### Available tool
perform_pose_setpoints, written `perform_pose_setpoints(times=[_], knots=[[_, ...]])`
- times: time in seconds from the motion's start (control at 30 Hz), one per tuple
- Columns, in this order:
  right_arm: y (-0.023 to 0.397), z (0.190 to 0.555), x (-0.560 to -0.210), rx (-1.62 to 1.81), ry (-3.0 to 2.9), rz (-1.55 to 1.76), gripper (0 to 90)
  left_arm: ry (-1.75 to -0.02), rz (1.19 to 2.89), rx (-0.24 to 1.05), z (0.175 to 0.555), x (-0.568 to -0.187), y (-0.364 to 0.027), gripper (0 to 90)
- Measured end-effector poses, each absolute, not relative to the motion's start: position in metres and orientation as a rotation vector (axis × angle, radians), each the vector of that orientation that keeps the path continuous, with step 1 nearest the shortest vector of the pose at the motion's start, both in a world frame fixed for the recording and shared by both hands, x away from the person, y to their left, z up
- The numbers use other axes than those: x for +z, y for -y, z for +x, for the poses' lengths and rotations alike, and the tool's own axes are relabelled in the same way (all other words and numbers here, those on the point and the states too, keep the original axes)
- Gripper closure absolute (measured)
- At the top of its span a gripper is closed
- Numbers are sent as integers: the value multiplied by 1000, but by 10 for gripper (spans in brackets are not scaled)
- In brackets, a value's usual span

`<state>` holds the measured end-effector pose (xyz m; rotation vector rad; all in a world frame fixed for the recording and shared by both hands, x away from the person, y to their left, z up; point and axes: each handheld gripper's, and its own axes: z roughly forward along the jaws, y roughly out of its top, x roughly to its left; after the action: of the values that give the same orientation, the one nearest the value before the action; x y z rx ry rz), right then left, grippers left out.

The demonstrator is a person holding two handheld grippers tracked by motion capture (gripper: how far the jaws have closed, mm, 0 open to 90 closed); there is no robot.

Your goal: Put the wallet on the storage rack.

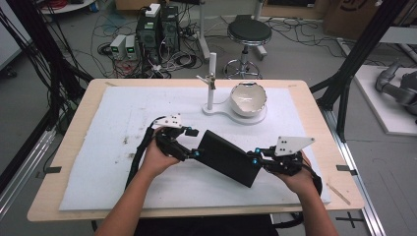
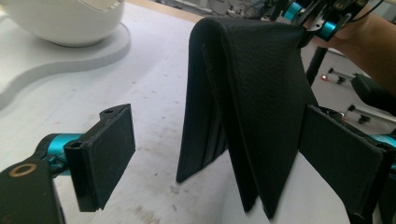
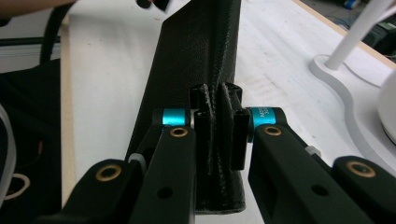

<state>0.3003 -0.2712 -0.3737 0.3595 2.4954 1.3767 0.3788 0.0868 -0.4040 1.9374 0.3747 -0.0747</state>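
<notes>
High view: black leather wallet held off the white foam mat, mid-table, btwn both grippers. Right gripper jaws clamped tight on wallet's near-right end; right gripper view shows pads pinching the folded edge. Left gripper at wallet's far-left end, jaws wide apart w/ wallet btwn them, one pad clear, other pad's contact unclear. White bowl on white stand behind, well apart.

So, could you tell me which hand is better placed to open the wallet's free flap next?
Probably the left: the left gripper stands open astride the black wallet, while the right gripper is shut on it.
</notes>
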Motion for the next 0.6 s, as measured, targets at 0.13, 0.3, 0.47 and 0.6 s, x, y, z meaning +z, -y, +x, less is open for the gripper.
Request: perform_pose_setpoints(times=[0.13,0.3,0.47,0.6], knots=[[268,300,-374,1382,-2506,333,858,-348,1940,-144,382,-408,-79,228],[271,305,-378,1384,-2509,371,855,-277,1919,-243,382,-406,-83,684],[275,308,-381,1440,-2464,447,831,-254,1924,-214,377,-399,-84,759],[280,311,-383,1457,-2409,548,674,-251,1943,-168,373,-390,-83,761]])
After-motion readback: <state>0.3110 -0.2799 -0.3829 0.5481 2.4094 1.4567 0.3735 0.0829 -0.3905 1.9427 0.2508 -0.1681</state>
